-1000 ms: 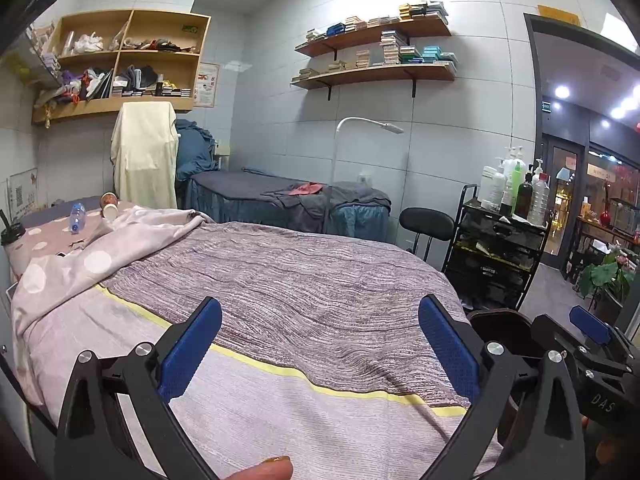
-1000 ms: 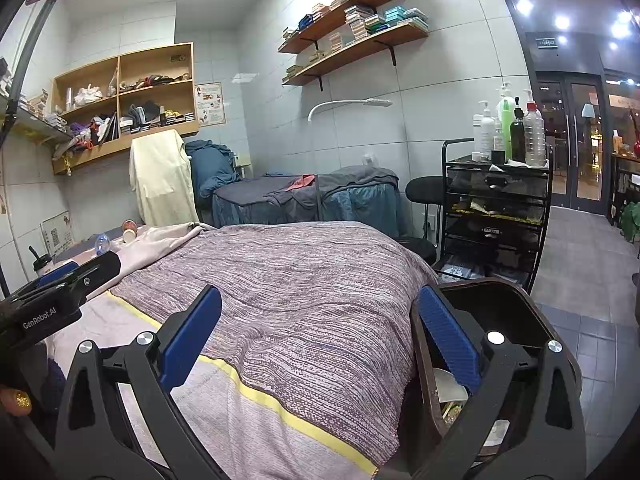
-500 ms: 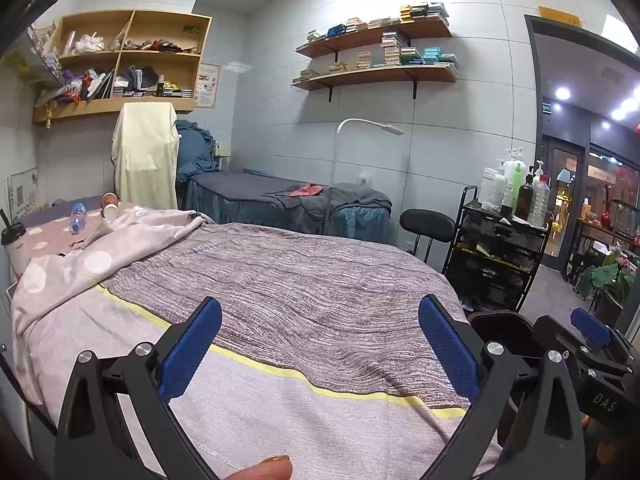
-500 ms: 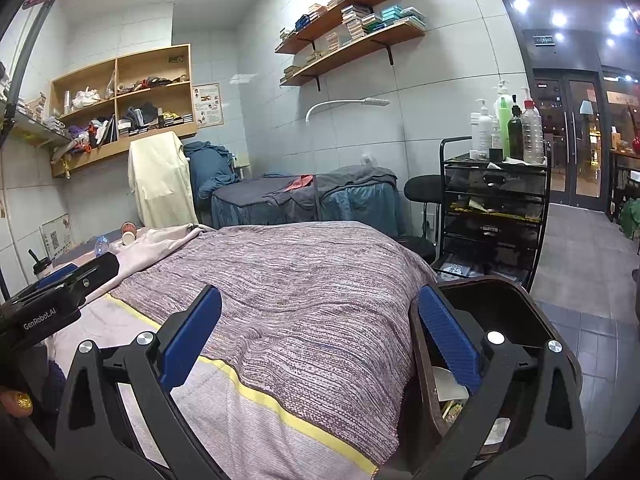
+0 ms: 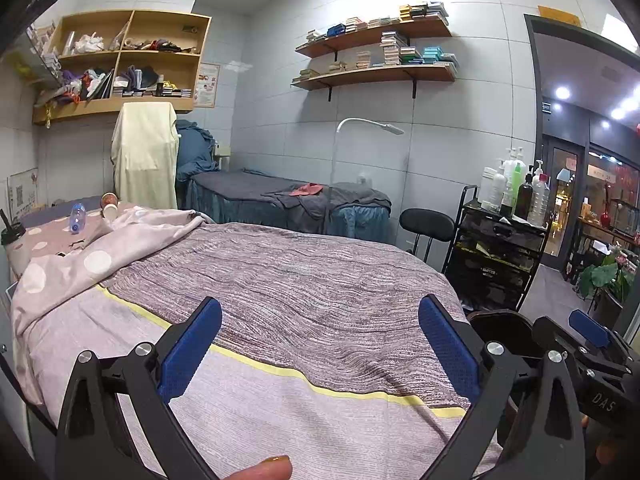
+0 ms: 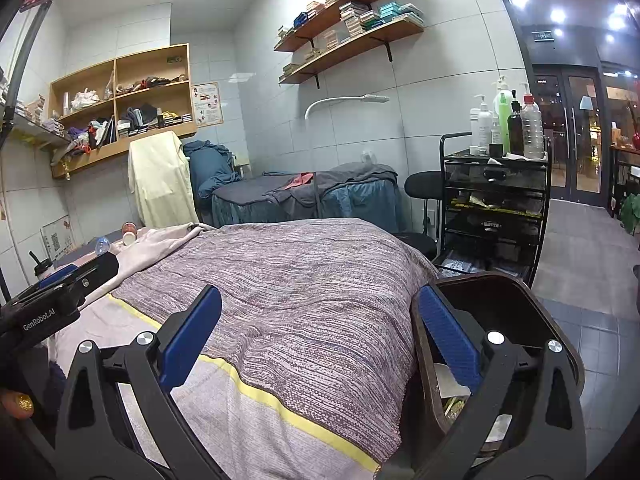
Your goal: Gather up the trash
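My left gripper (image 5: 320,344) is open and empty over the foot of a bed with a striped purple-grey cover (image 5: 304,280). My right gripper (image 6: 320,340) is open and empty, its right finger above a dark brown trash bin (image 6: 516,300) that holds some paper scraps. The bin also shows in the left wrist view (image 5: 500,320). At the far head of the bed lie a clear plastic bottle (image 5: 77,216), a paper cup (image 5: 110,210) and a dark lidded cup with a straw (image 5: 12,234). The bottle (image 6: 102,245) and cup (image 6: 130,236) also show in the right wrist view.
A black trolley (image 6: 496,208) with bottles stands right of the bed, with a black stool (image 6: 424,186) beside it. A second bed (image 5: 288,204) lies behind. Wall shelves (image 5: 376,48) hang above. A spotted pink blanket (image 5: 96,256) is bunched at the head.
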